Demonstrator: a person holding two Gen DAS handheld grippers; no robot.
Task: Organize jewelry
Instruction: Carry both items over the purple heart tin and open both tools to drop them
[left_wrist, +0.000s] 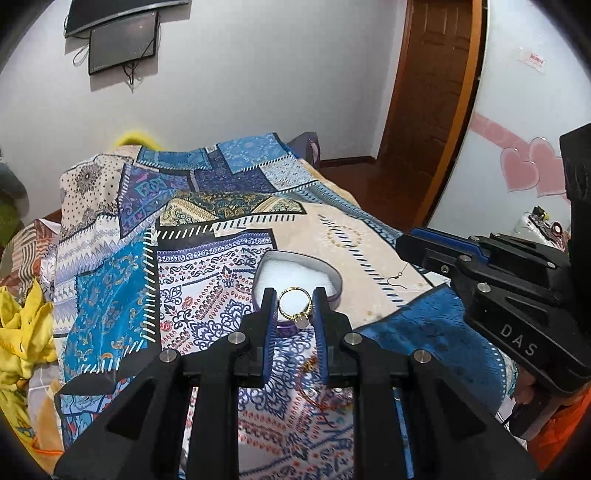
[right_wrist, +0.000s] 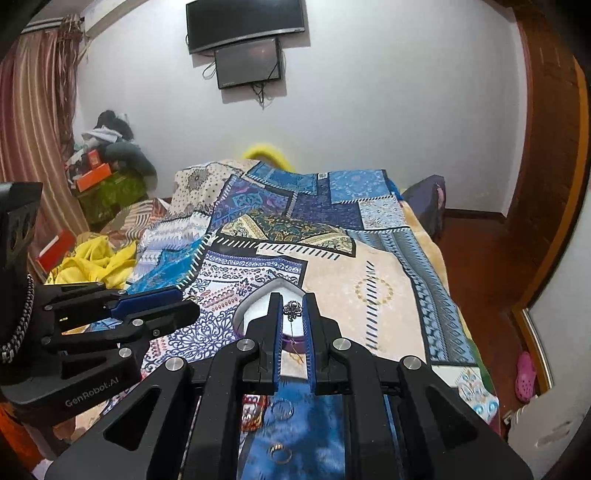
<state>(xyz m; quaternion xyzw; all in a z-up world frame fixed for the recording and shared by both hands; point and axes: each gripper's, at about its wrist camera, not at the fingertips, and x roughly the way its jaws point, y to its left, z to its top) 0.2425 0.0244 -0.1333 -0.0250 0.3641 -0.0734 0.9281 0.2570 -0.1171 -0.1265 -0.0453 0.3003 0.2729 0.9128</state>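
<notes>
My left gripper (left_wrist: 295, 301) is shut on a gold ring (left_wrist: 293, 306) with a pale stone, held upright just above the near rim of a heart-shaped box (left_wrist: 295, 267) with a white lining. That box (right_wrist: 255, 308) lies on the patchwork bedspread. My right gripper (right_wrist: 293, 308) is shut on a small silver ornate earring (right_wrist: 293, 309), and a thin wire hangs down from it. In the left wrist view the right gripper (left_wrist: 402, 242) hovers to the right of the box with the earring hook (left_wrist: 397, 278) dangling below. The left gripper (right_wrist: 192, 306) shows at the left of the right wrist view.
Two loose rings (right_wrist: 282, 408) (right_wrist: 280, 452) and a red trinket (right_wrist: 253, 410) lie on the blue patch of the bedspread (right_wrist: 380, 266) under my right gripper. Yellow cloth (left_wrist: 26, 332) is heaped at the bed's left. A wooden door (left_wrist: 424, 92) stands at the right.
</notes>
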